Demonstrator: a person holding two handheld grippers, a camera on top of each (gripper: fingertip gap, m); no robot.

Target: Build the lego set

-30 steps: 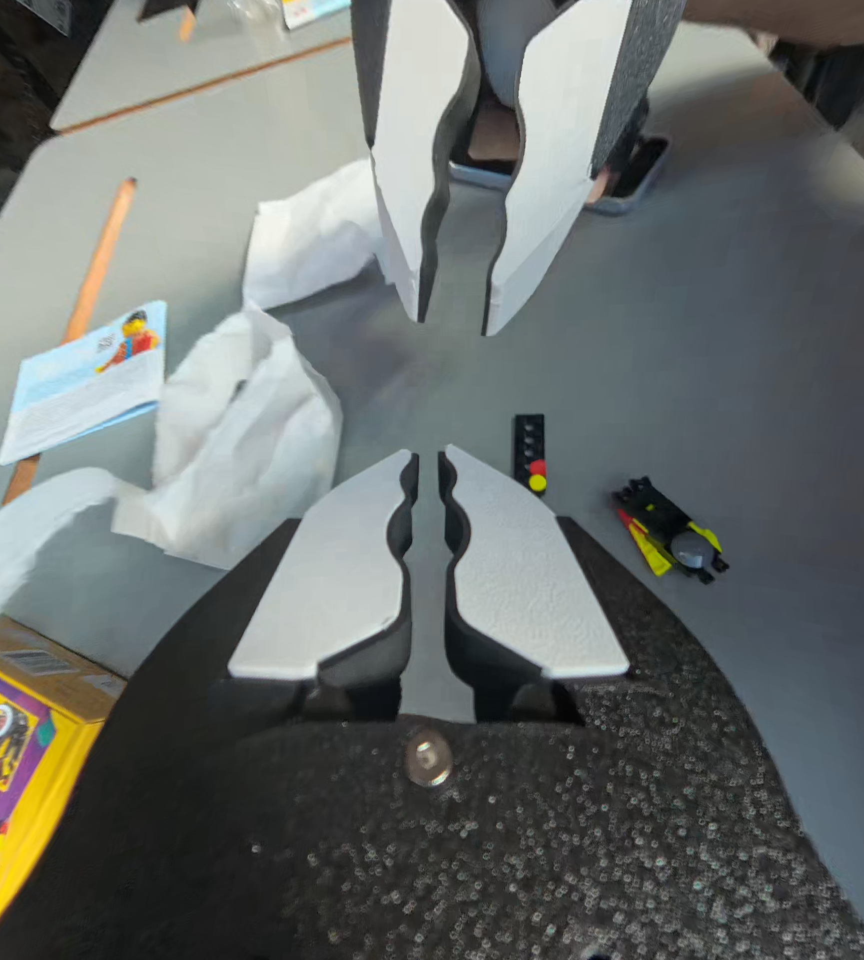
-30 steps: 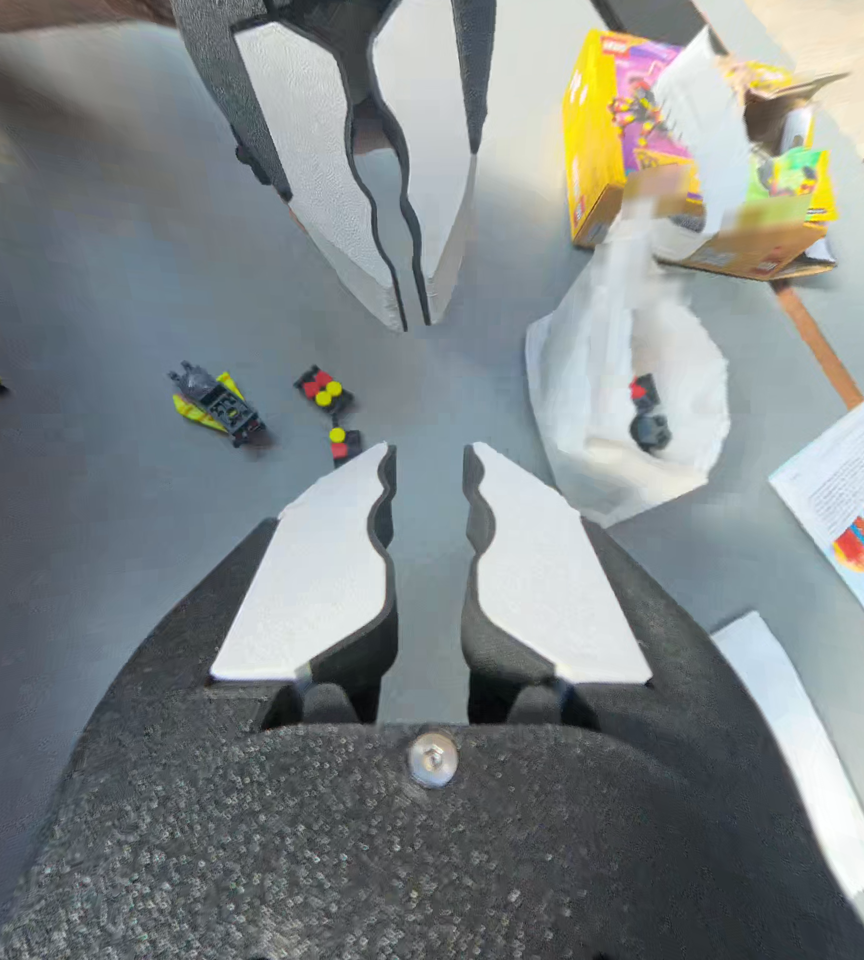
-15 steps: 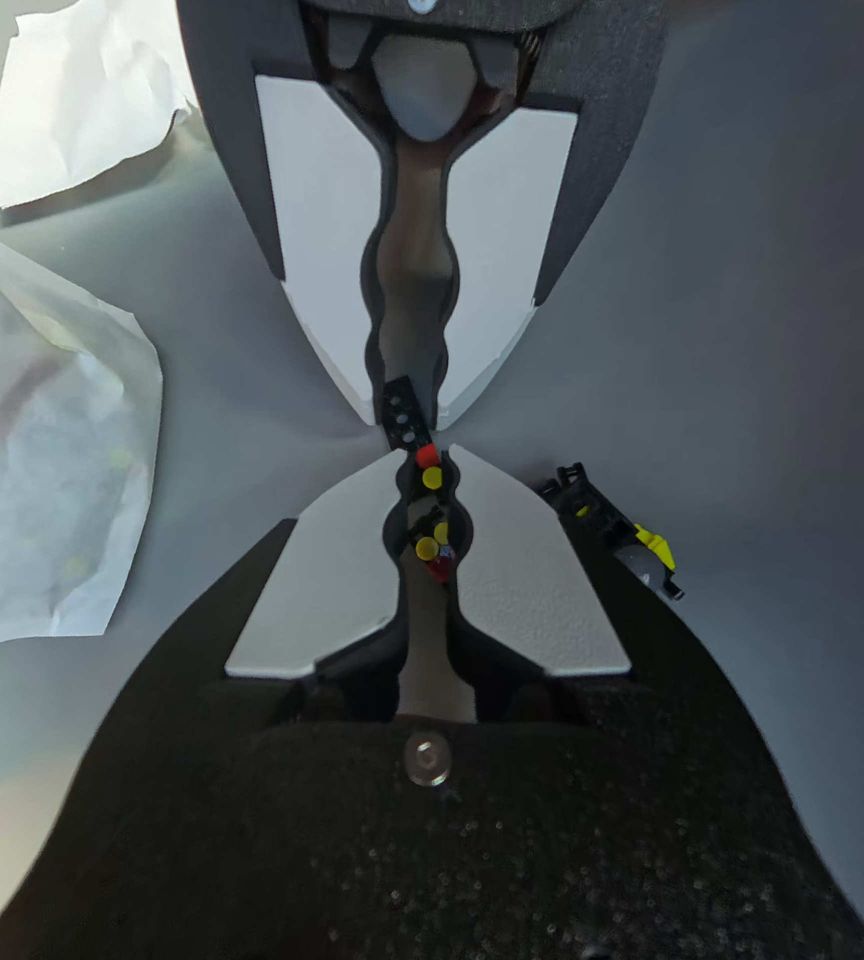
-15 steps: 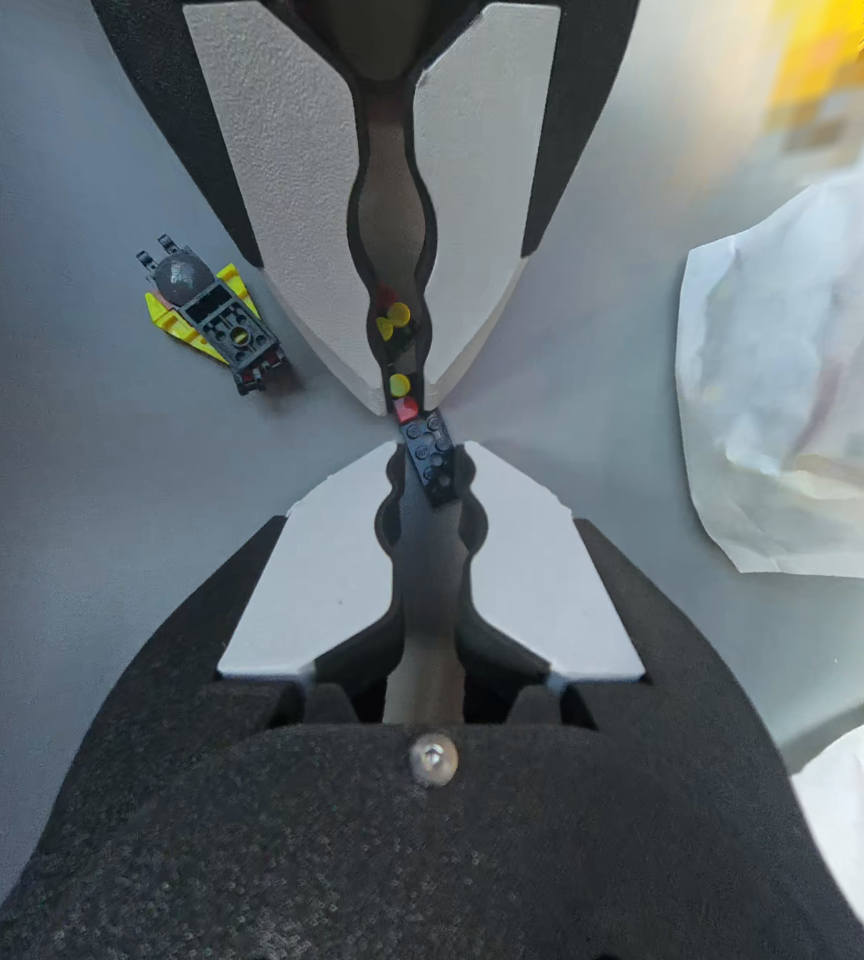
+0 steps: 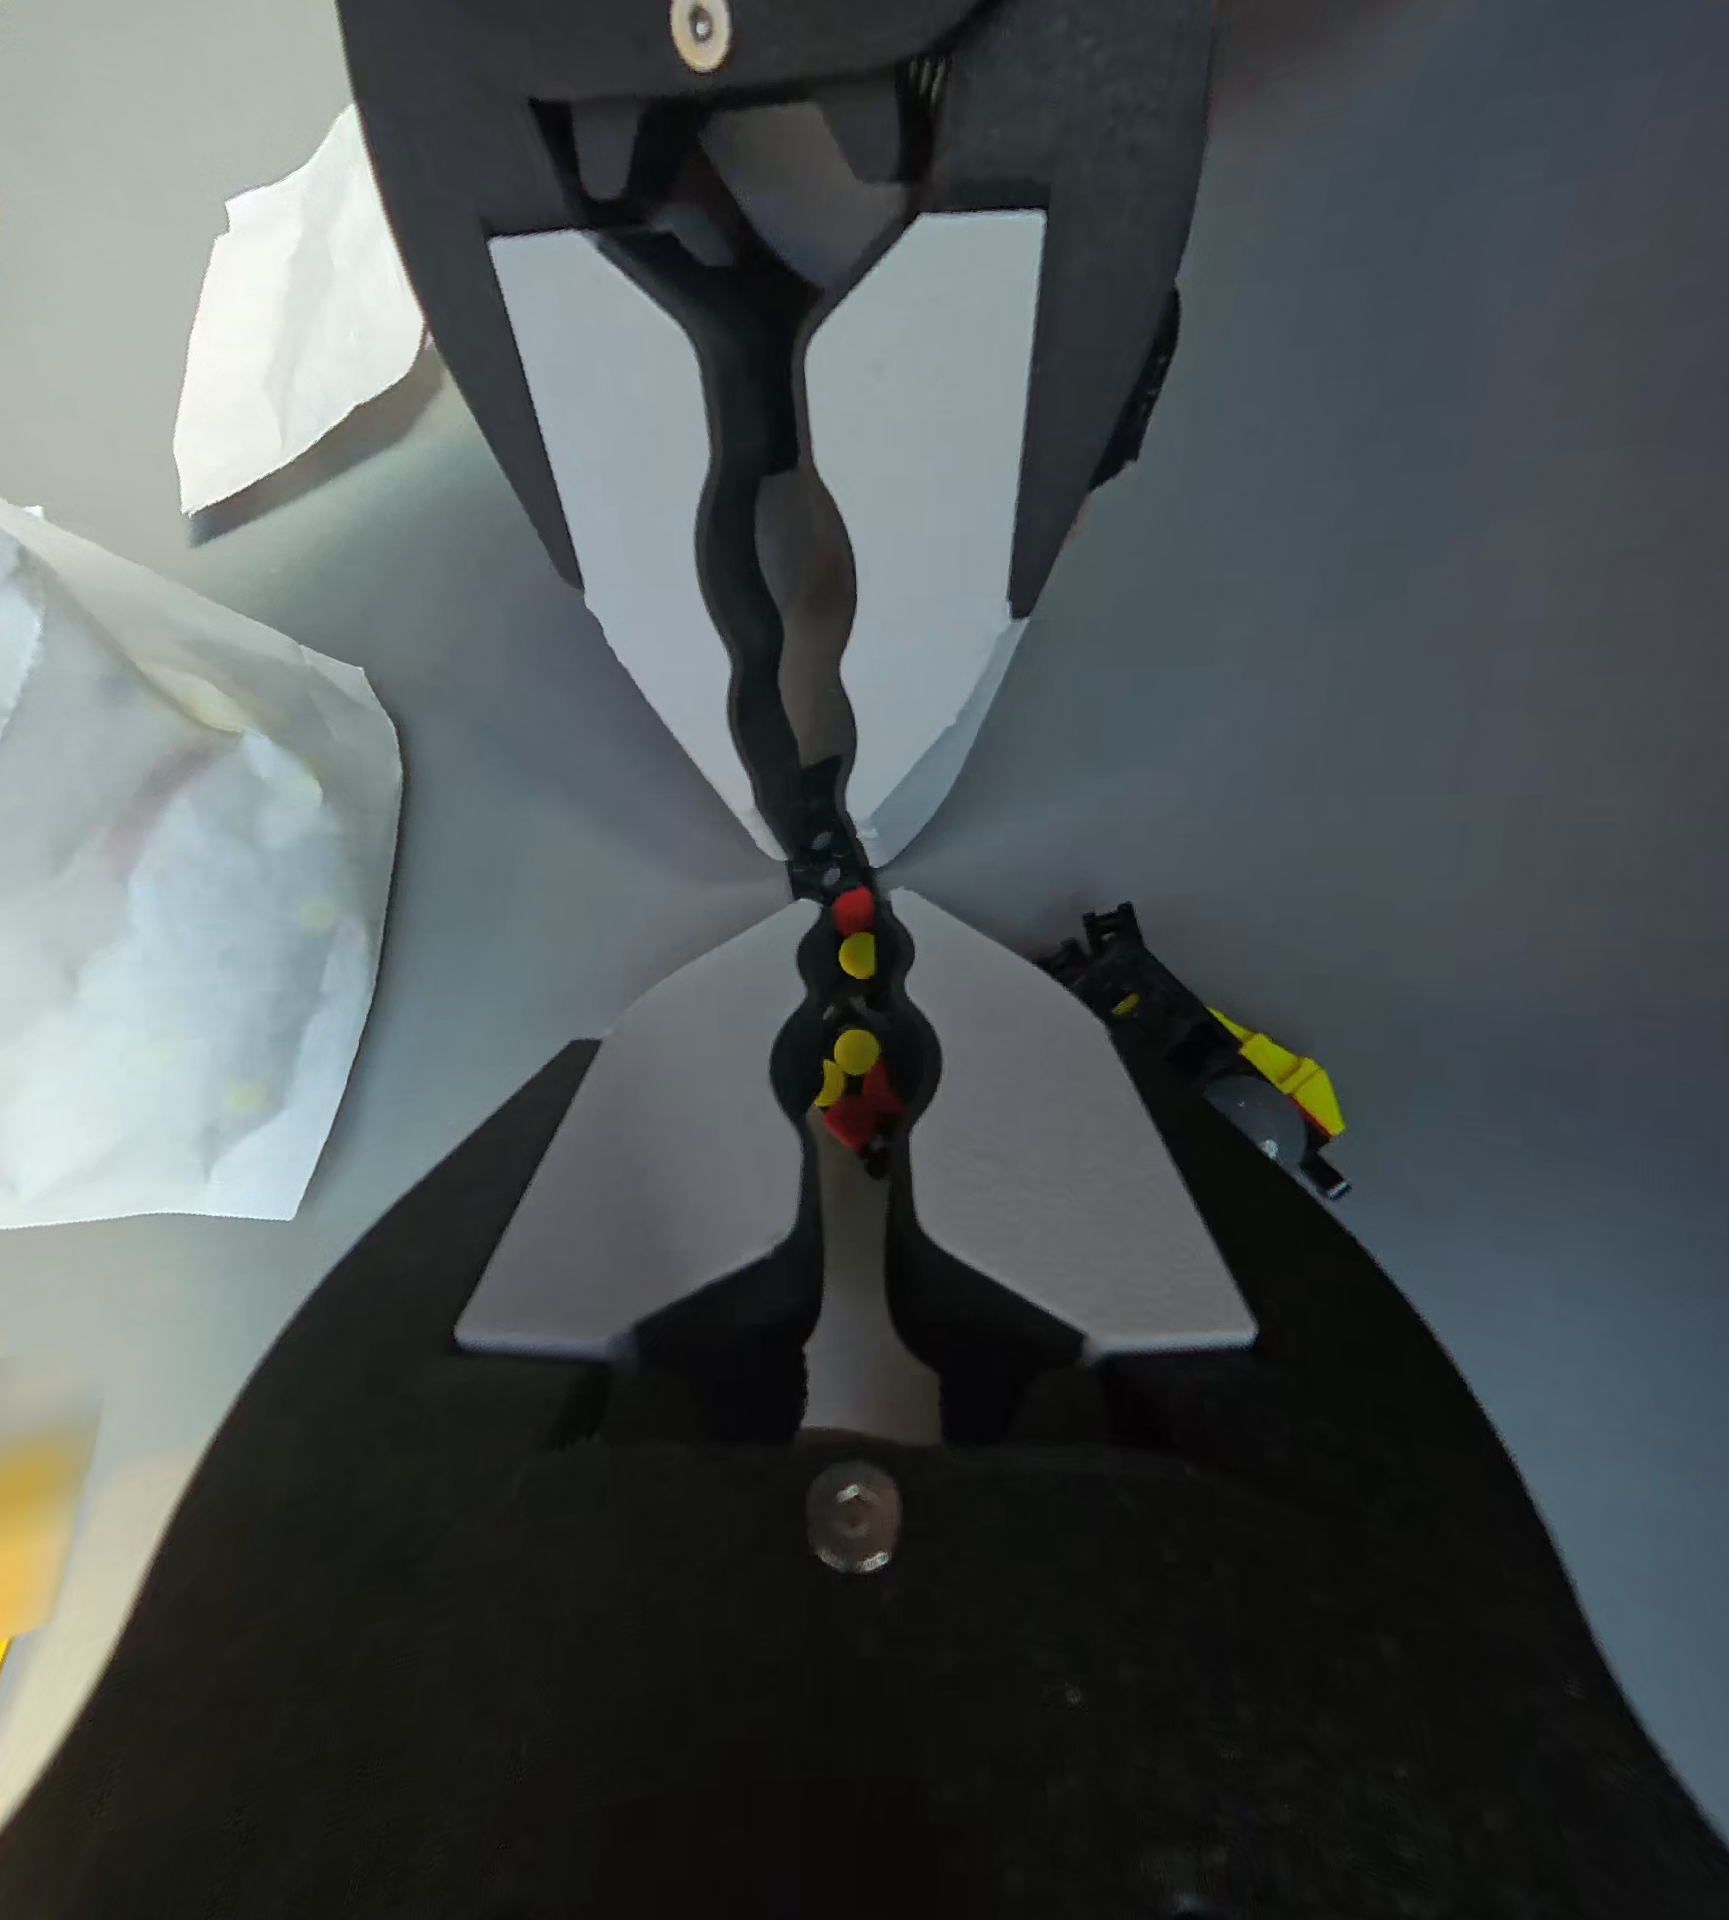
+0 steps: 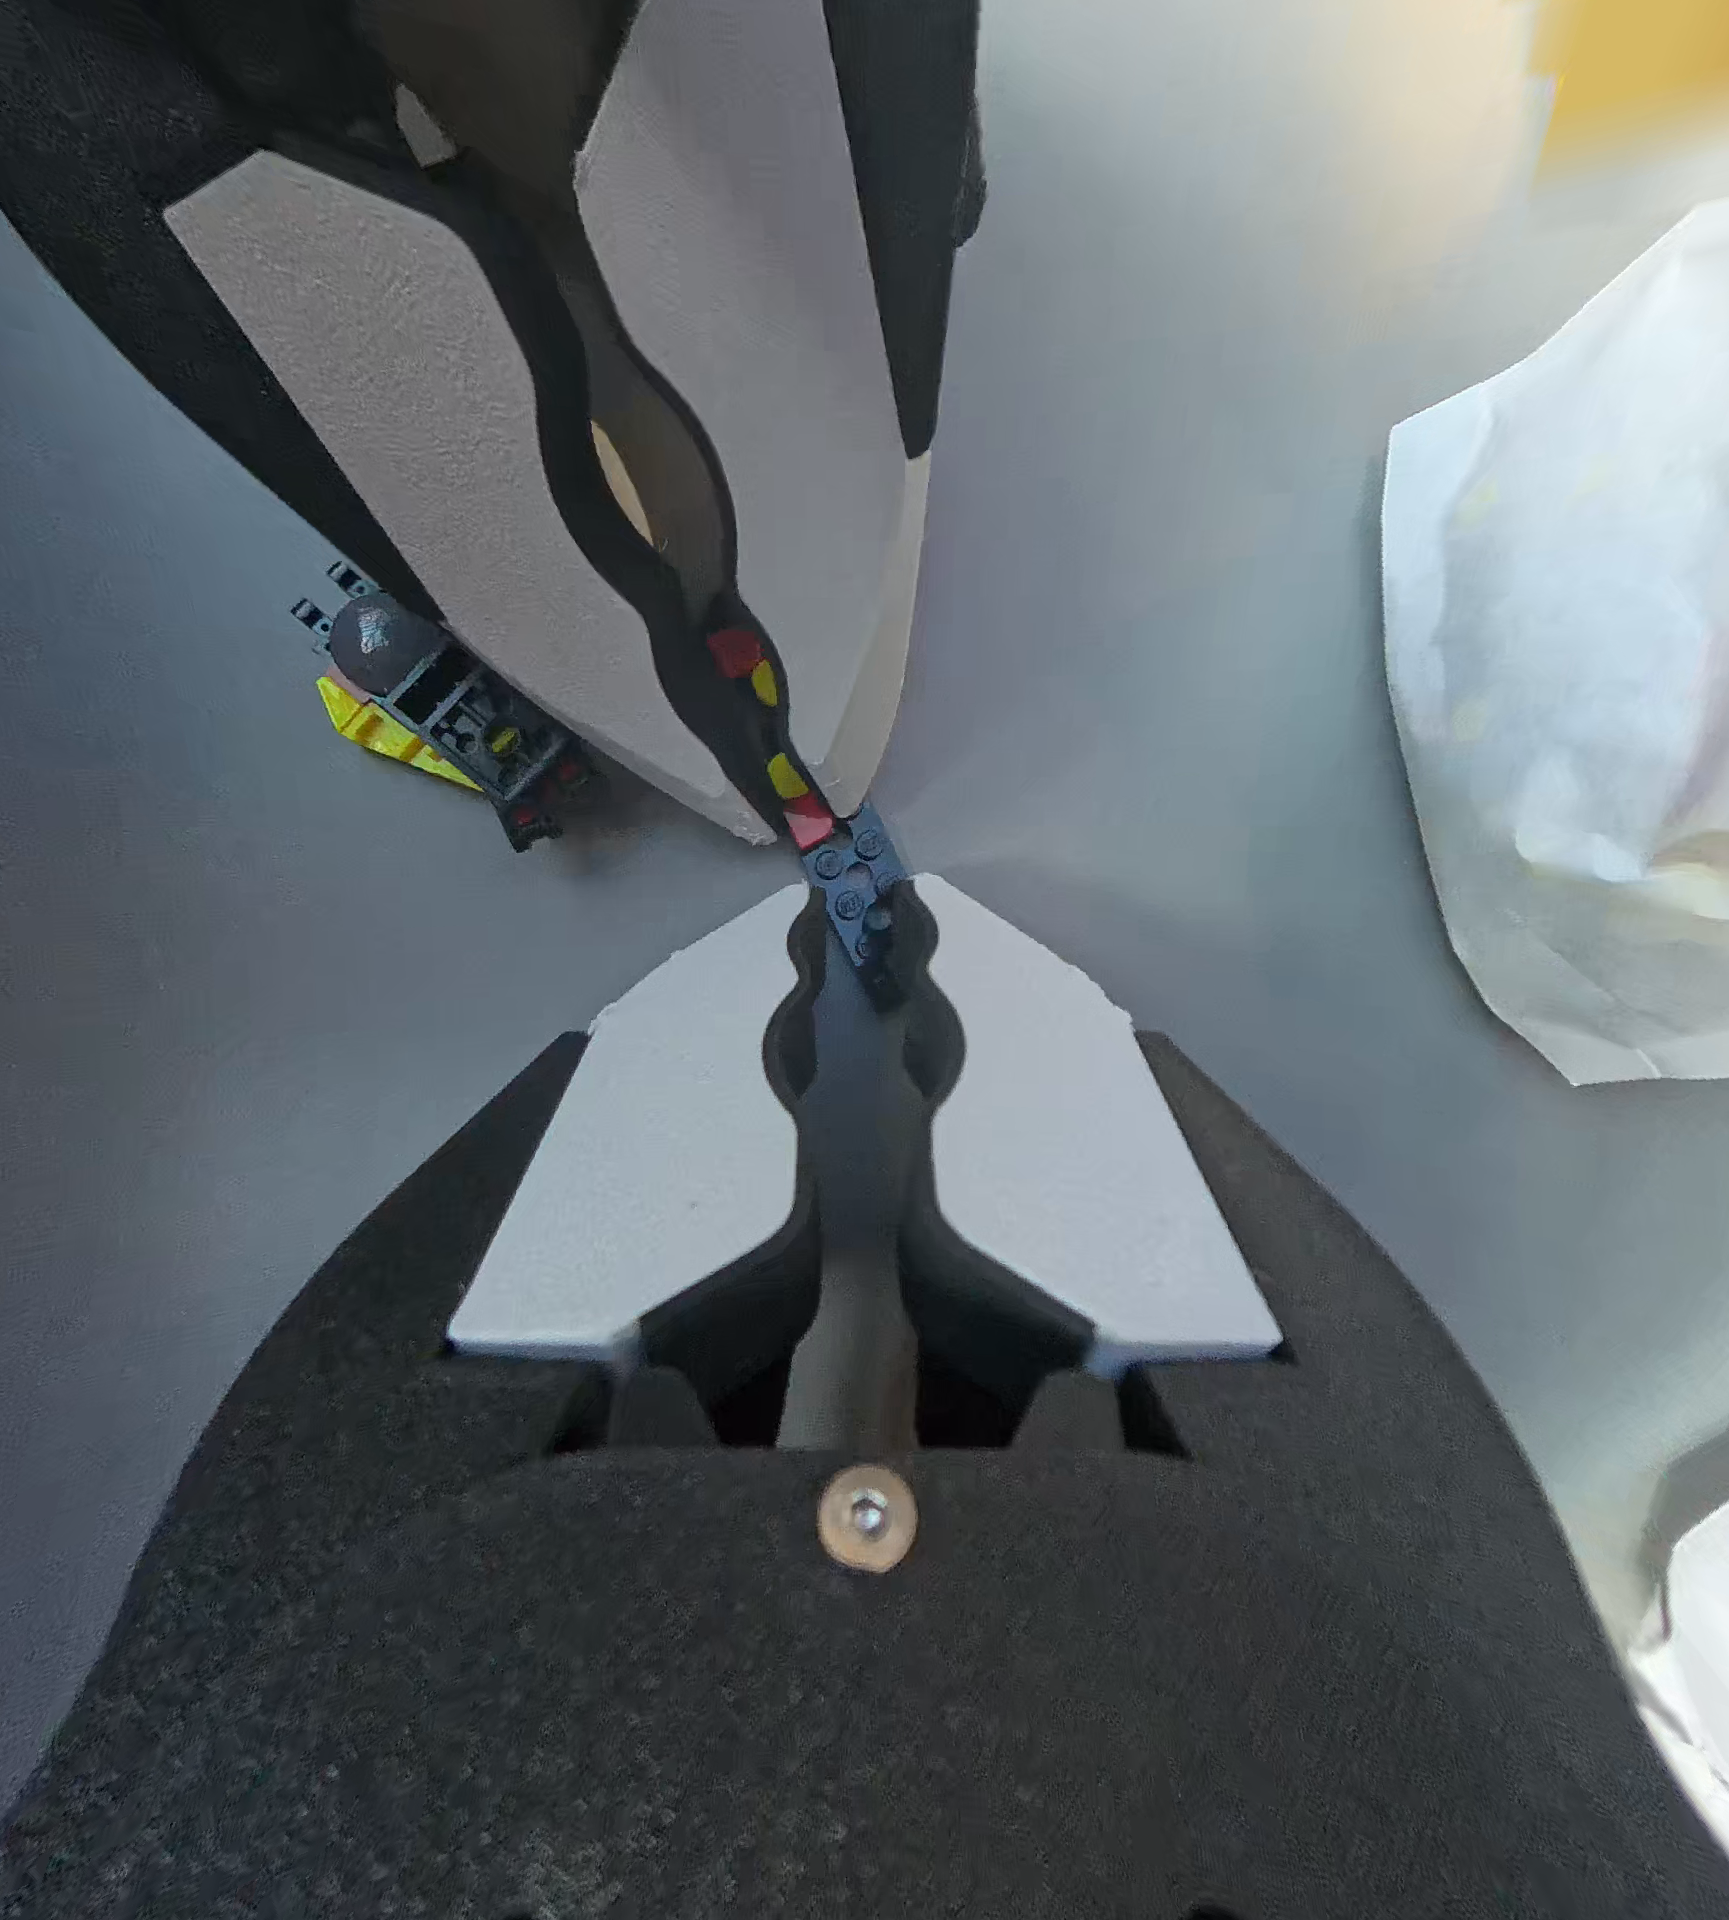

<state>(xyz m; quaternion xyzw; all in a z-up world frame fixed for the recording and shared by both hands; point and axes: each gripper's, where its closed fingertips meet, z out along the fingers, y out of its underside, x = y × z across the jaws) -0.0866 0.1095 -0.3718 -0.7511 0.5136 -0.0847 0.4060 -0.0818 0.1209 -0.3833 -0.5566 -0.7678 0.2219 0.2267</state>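
The black plate (image 6: 858, 891), a narrow studded strip carrying red and yellow round pieces at one end, hangs just above the grey surface (image 5: 1462, 623), bridged between the two grippers. The right gripper (image 6: 865, 909) is clenched on its bare studded end; the left gripper (image 5: 852, 940) is clenched on the end with the coloured pieces, tips almost meeting. The strip looks light, stiff and smooth-sided, so it would likely twist or pop free if pinched at a corner; the long flat edges seem the safest hold. The small round pieces may shear off under sideways pressure. Much of the strip is buried between the fingers (image 5: 1036, 1174), and how the lower red and yellow cluster attaches cannot be told. Right of the left gripper lies a black-and-yellow sub-assembly (image 5: 1244, 1070), partly hidden. White paper bags (image 5: 133, 894) sit left, blurred.
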